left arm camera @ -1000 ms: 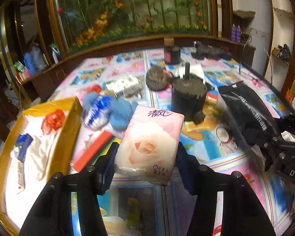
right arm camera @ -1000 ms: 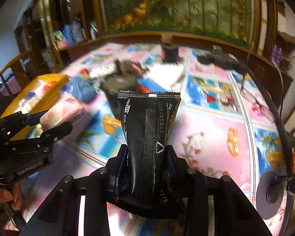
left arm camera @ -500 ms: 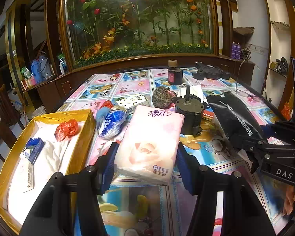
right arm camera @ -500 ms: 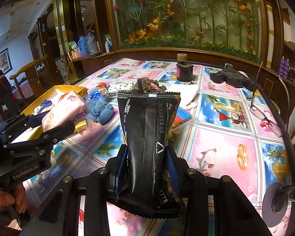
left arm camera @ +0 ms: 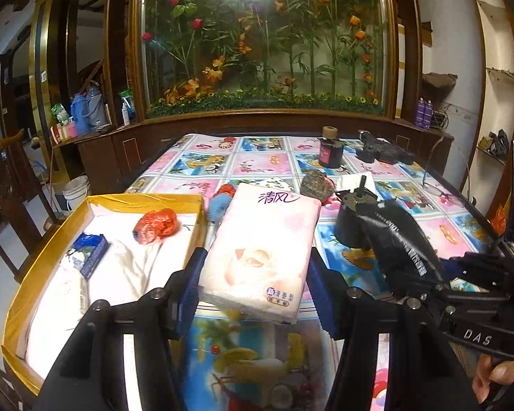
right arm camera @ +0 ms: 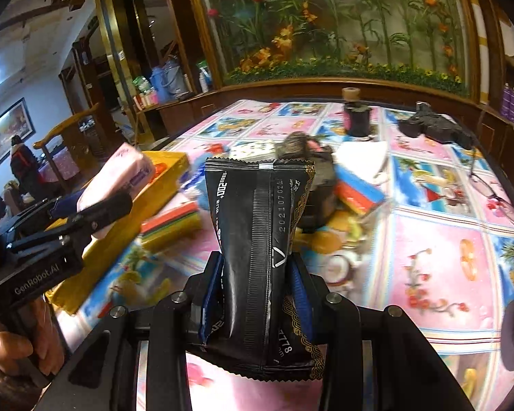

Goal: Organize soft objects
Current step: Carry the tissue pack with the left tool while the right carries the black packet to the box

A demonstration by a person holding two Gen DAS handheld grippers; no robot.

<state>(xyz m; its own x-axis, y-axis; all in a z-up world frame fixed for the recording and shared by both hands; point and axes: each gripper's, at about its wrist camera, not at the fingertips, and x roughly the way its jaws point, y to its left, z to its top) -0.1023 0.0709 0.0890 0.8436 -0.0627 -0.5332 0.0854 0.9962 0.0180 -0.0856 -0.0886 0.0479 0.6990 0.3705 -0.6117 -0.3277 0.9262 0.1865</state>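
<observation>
The task looks to be in its middle part. The yellow box [left arm camera: 34,267] at the left side of the bench [left arm camera: 267,161] already holds some soft things: a crumpled red bag [left arm camera: 156,225], a small blue packet [left arm camera: 92,251] and white cloth or bags under them. Two more soft things are in the air, one in each gripper, and neither is in the box yet.

The left gripper [left arm camera: 253,284] holds a pink tissue pack [left arm camera: 264,250]. Its jaws are pinching the near part of the pack from the left and right sides, and the far part of the pack sticks out beyond them. The pack hangs just to the right of the box's right wall, above the bench, so by judgement it needs to go a little to the left before it can be set down inside.

The right gripper [right arm camera: 257,294] holds a black pouch [right arm camera: 260,239]. Its jaws press on the lower part of the pouch, which is squeezed narrow there, and the wider top stands up and away from them. The pouch is further right than the tissue pack.

On the bench, further away, some things are left: a blue soft thing [left arm camera: 219,207] near the box corner, a grey-brown knitted ball [left arm camera: 313,186] and a white cloth [right arm camera: 361,159]. The dark cylinder [left arm camera: 349,229] and the glasses [right arm camera: 486,185] look hard, so probably they are not for the box.
</observation>
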